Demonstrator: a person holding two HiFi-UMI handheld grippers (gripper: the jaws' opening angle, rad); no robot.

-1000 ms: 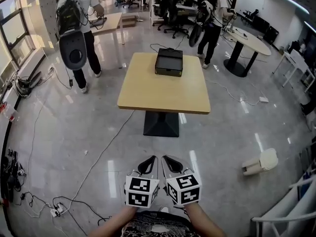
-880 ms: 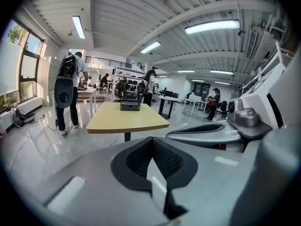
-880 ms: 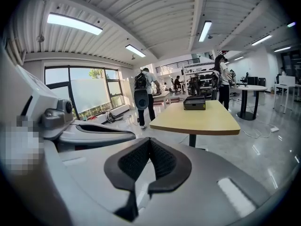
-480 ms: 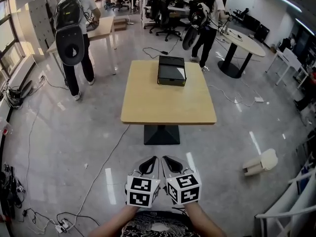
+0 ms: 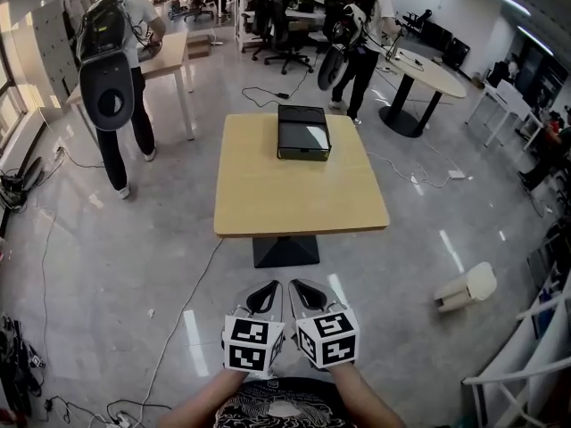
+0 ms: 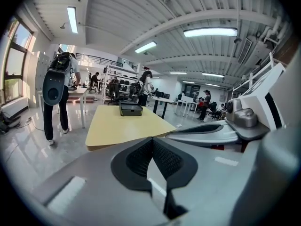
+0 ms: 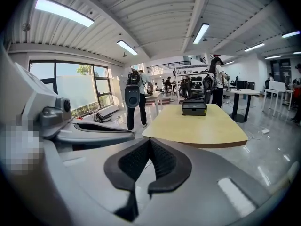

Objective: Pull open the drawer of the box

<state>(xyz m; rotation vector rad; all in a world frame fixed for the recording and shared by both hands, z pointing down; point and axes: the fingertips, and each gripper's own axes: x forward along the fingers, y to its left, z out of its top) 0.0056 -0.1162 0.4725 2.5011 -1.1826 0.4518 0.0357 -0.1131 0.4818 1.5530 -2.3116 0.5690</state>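
Note:
A black box [image 5: 303,132] sits at the far end of a square wooden table [image 5: 299,199] on a dark pedestal, its front face turned toward me. Both grippers hang low in the head view, side by side over the floor and well short of the table. My left gripper [image 5: 270,289] is shut with nothing in it, and so is my right gripper [image 5: 301,287]. The left gripper view has its jaws [image 6: 151,139] meeting at the tips, with the box [image 6: 130,109] far ahead. The right gripper view has shut jaws [image 7: 149,140] and the box [image 7: 194,108] ahead to the right.
A person with a backpack [image 5: 111,69] stands left of the table beside a desk. Another person [image 5: 361,34] stands behind it near a round table [image 5: 428,74]. Cables [image 5: 178,315] run over the glossy floor. A white object [image 5: 466,288] lies at the right, a white frame [image 5: 526,364] at the right edge.
The table and box have shifted nearer and lower in the head view. The person with the backpack now stands further left. Both grippers keep their place, still shut.

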